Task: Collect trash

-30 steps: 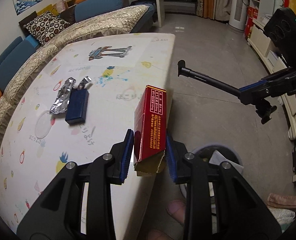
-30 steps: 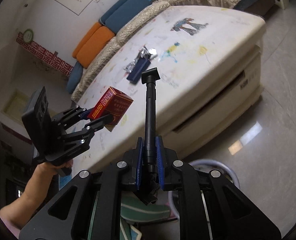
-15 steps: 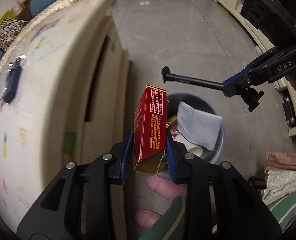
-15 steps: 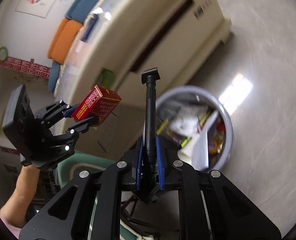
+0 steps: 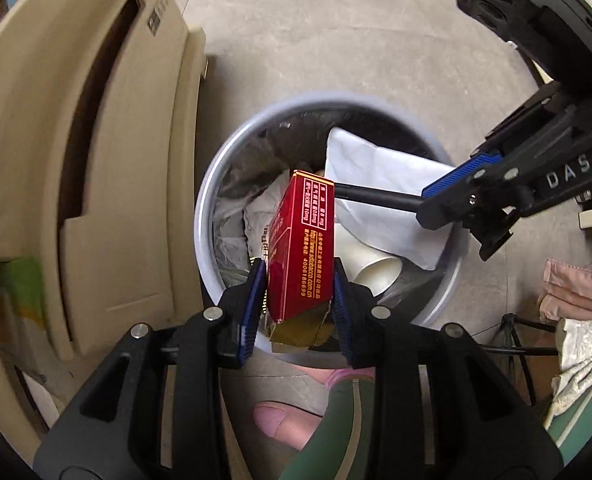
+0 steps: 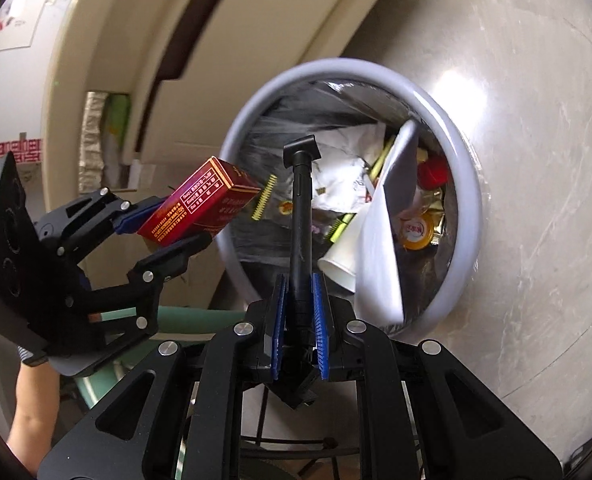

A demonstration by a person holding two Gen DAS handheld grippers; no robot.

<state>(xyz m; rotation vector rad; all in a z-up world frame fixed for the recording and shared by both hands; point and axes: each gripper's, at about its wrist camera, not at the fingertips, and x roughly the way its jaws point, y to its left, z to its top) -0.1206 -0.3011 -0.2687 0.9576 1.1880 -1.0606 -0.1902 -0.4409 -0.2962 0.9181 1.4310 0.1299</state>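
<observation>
While clamped, red box overhangs bin rim.

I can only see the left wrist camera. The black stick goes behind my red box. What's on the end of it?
Observer: The black rod ends in a small flat, wedge-shaped head, over the open trash bin.
Operator: Is the other gripper holding it tight?
Observer: Yes. The right gripper has its blue-padded jaws shut on the rod's lower end.
Operator: Is anything colourful hiding behind the white paper?
Observer: Yes. A red cap and an orange-lidded container lie just past it in the trash bin.
</observation>
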